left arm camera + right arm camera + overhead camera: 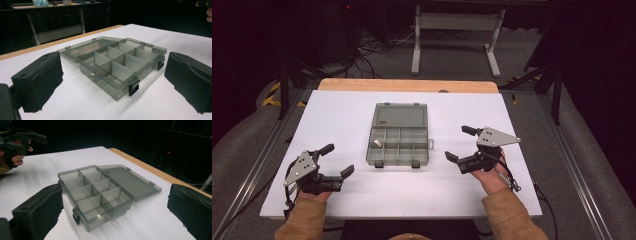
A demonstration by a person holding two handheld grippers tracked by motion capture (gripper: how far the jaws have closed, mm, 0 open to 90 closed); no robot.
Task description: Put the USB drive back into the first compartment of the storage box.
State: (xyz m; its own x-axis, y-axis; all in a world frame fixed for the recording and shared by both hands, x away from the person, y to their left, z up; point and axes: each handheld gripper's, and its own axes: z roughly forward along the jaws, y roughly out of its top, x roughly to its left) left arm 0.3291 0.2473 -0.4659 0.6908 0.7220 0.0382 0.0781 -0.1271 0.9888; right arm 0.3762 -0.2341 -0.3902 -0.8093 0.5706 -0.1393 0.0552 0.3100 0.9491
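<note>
Both grippers, left gripper (337,161) and right gripper (458,142), gape empty either side of the open compartment box (398,142), holding 1 small peg (377,144)

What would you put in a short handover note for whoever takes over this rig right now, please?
Left gripper: jaws open, nothing held, resting at the near left of the white table.
Right gripper: jaws wide open, nothing held, just right of the organiser box.
The box sits mid-table with its lid laid flat open behind it and both front latches undone.
Done: one small pale piece lies in a compartment on the box's left side.
Left: the other compartments look empty. Probably close the lid and snap both latches, unless more pieces are to go in.
</note>
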